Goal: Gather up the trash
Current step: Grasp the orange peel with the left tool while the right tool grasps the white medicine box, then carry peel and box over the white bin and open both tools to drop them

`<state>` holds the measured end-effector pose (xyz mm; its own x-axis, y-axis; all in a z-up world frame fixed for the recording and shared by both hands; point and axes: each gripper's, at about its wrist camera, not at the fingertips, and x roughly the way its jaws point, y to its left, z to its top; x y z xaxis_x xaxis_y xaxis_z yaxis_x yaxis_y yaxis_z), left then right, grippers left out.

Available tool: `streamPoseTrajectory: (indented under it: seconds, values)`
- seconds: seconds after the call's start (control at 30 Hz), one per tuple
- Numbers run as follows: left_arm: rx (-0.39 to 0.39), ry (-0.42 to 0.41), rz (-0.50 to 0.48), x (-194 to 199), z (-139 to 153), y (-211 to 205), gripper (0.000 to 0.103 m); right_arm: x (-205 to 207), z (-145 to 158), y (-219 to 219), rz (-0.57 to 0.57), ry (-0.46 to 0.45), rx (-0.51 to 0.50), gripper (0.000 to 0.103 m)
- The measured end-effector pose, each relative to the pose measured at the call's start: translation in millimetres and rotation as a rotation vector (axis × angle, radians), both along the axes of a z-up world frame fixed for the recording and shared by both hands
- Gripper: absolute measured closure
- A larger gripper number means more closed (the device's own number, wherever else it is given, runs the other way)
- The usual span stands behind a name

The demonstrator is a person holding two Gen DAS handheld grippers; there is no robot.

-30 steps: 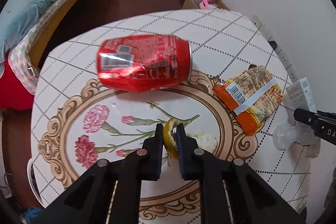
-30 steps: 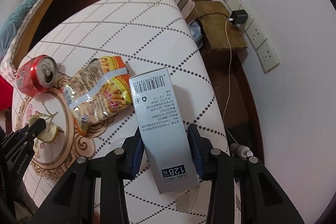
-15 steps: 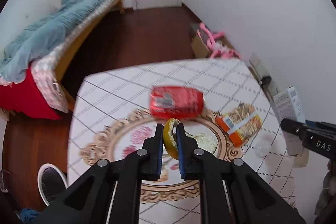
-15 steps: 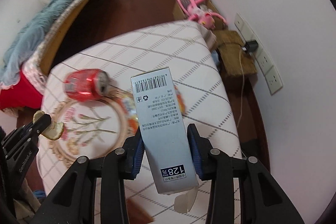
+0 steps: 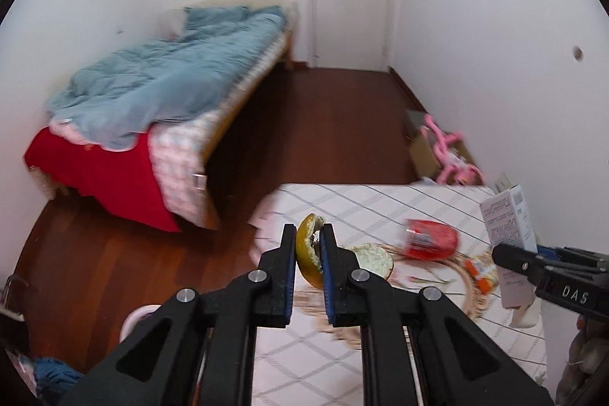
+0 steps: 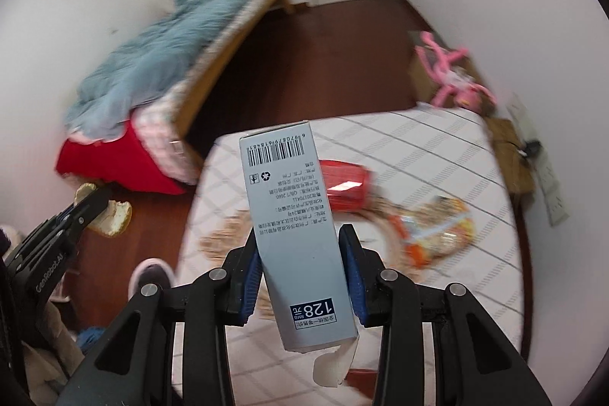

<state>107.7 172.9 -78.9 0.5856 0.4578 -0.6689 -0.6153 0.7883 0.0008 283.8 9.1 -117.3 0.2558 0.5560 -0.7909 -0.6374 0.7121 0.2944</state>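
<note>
Above table (image 6: pixel 437 139) | left gripper (image 5: pixel 308 250) clamps peel (image 5: pixel 306 259) | right gripper (image 6: pixel 300 265) clamps box (image 6: pixel 289 215) lengthwise | can (image 6: pixel 344 183) nearer right.

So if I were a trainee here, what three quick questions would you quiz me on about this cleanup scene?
1. Multiple choice: what does the left gripper hold? A) red can B) orange peel C) snack wrapper
2. True or false: the right gripper is open with nothing in it.
3. Fill in: two pieces of trash lie on the table, the crushed red can and the ____.

Key
1. B, the orange peel.
2. False, it is shut on the grey box.
3. Snack wrapper.
</note>
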Motion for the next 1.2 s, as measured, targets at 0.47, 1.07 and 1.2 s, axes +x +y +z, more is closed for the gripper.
streamPoseTrajectory:
  seconds: [0.47,1.07,1.2]
  values:
    - [-0.102,0.092,0.373,-183,-74,154,0.094,-162,-67,220,0.363,0.140,-0.023,0.063]
    - [-0.654,0.219,0.591,-285,-293,254,0.089,-280,-284,426,0.574,0.389,-0.324,0.063]
    - [-0.691,0.211,0.652,-307,-308,251,0.034,-288,-309,450,0.626,0.422,-0.358,0.063]
